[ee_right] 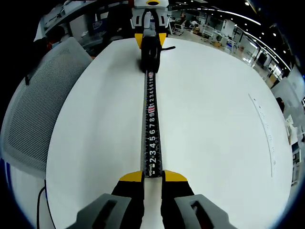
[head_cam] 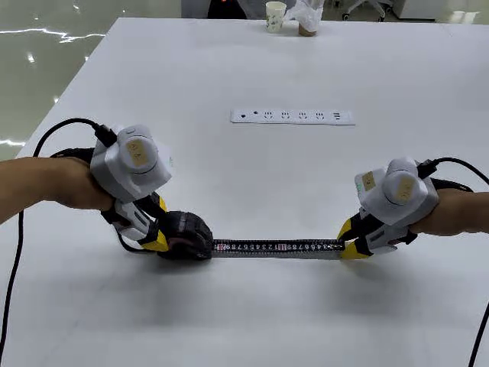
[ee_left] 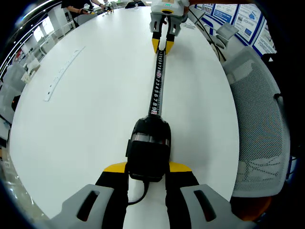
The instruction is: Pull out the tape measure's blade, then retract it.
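Observation:
A black tape measure case (head_cam: pixel 186 235) rests on the white table, and my left gripper (head_cam: pixel 158 238) is shut on it (ee_left: pixel 148 150). Its black blade (head_cam: pixel 276 246) with white numbers lies pulled out flat to the right along the tabletop. My right gripper (head_cam: pixel 350 246) is shut on the blade's end (ee_right: pixel 152 172). In the left gripper view the blade (ee_left: pixel 157 83) runs away to the right gripper (ee_left: pixel 163 44). In the right gripper view the blade (ee_right: pixel 151 114) leads up to the case (ee_right: pixel 150 53) and the left gripper (ee_right: pixel 149 38).
A white power strip (head_cam: pixel 293 116) lies flat in the middle of the table. A paper cup (head_cam: pixel 275 16) and a crumpled bag (head_cam: pixel 309 17) stand at the far edge. Black cables (head_cam: pixel 15 252) trail off both grippers. A mesh chair (ee_left: pixel 259 114) stands by the table's near edge.

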A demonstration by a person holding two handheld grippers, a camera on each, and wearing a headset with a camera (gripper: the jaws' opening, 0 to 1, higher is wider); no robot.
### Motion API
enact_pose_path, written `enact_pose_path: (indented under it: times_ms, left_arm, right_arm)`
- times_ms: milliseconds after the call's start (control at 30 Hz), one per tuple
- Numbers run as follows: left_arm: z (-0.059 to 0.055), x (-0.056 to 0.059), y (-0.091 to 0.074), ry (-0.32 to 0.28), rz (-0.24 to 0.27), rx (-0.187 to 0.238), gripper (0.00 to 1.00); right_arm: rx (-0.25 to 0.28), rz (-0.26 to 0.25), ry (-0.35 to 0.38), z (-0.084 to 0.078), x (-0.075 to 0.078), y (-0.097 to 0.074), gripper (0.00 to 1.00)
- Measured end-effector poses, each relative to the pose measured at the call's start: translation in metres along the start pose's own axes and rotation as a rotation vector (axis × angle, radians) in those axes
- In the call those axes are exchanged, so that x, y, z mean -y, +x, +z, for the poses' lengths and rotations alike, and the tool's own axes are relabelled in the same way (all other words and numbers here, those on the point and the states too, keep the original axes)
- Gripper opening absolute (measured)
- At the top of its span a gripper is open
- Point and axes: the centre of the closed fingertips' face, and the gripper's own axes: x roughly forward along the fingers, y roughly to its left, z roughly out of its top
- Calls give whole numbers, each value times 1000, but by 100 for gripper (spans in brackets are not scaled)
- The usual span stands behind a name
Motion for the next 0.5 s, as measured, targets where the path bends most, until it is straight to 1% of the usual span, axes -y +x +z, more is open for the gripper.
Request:
enact_pose_path:
  times_ms: [300, 333, 500]
  left_arm:
    - [0, -1, 0, -2, 2, 2, 23]
    - [0, -1, 0, -2, 2, 2, 23]
    - [1, -1, 0, -1, 7, 0, 23]
  right_arm:
    - [-11, -5, 16, -12, 0, -3, 9]
    - [-3, -6, 23, -11, 0, -3, 9]
    - [-3, -7, 20, -10, -1, -3, 9]
